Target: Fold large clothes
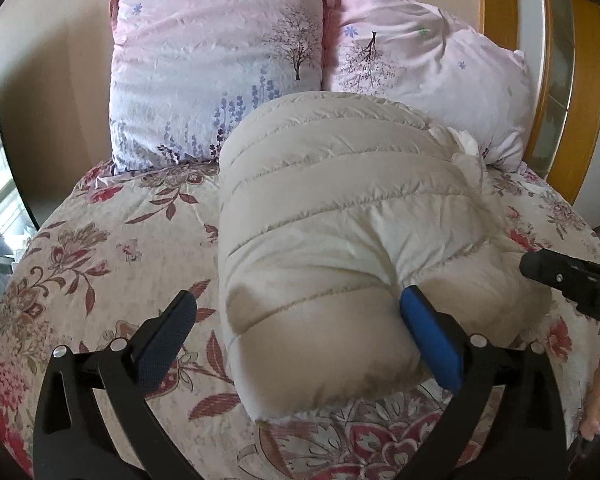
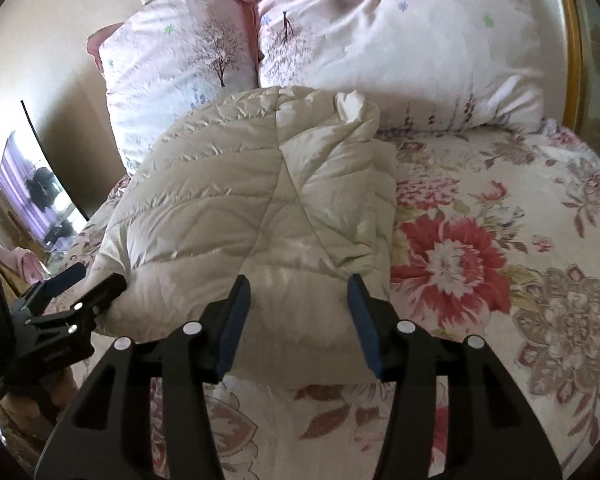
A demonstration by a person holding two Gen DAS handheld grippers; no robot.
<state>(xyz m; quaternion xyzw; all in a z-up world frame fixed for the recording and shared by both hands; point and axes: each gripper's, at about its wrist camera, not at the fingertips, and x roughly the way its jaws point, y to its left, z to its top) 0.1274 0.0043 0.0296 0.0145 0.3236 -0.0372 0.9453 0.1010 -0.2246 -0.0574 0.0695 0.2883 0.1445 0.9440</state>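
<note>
A cream quilted down jacket (image 1: 340, 216) lies folded into a thick bundle on the floral bedspread (image 1: 100, 264). My left gripper (image 1: 300, 300) is open wide around the bundle's near left corner; its right blue pad (image 1: 428, 340) presses into the fabric, its left pad (image 1: 168, 336) stands clear over the bedspread. In the right wrist view the jacket (image 2: 260, 200) lies ahead. My right gripper (image 2: 298, 284) is open, its pads on either side of the bundle's near edge. The left gripper also shows in the right wrist view (image 2: 84, 280), and the right gripper's body in the left wrist view (image 1: 572, 280).
Two pink flowered pillows (image 1: 220, 64) (image 1: 428, 72) lean against the wall behind the jacket. A wooden frame (image 1: 560, 80) stands at the right. A mirror or screen (image 2: 40, 192) is at the left by the bed. The bedspread (image 2: 500, 260) stretches to the right.
</note>
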